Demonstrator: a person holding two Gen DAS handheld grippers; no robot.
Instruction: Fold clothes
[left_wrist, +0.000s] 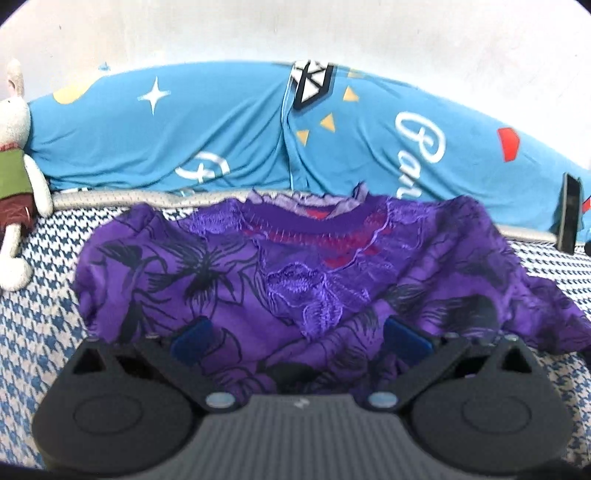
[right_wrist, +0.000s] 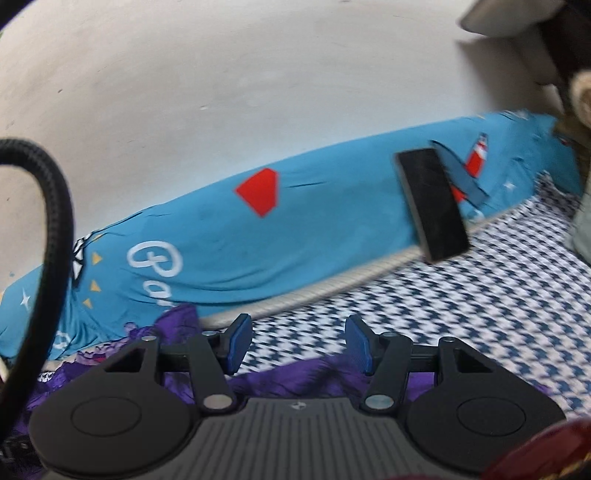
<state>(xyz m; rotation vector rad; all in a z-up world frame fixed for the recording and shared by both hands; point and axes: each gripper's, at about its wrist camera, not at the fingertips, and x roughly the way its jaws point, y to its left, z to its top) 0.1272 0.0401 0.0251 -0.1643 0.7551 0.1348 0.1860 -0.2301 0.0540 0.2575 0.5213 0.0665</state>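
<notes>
Between my left jaws, which stand wide apart, lies the purple top (left_wrist: 295, 288), spread across the bed's houndstooth cover (left_wrist: 44, 325) with its neckline pointing away from me; the left gripper (left_wrist: 301, 338) hangs low over the near hem, and its blue pads (left_wrist: 192, 339) sit against the fabric on either side, closed on nothing. Past the neckline a pale cord edge runs along the cover, and behind it a long blue bolster (left_wrist: 221, 136) printed with stars, triangles and white script lies against the wall. Off to the left of my left jaws a stuffed toy (left_wrist: 14, 177) leans beside the bolster's end; off to the right a dark phone (left_wrist: 569, 214) stands propped against the bolster. My right gripper (right_wrist: 299, 343) is also spread, jaws at a moderate gap and empty, over bare houndstooth just beyond an edge of the purple top (right_wrist: 295, 380), which shows below and to the left of them. Further out, right of those jaws, the same phone (right_wrist: 432, 203) leans on the bolster (right_wrist: 221, 236), and a black cable (right_wrist: 51, 236) loops at the far left.
</notes>
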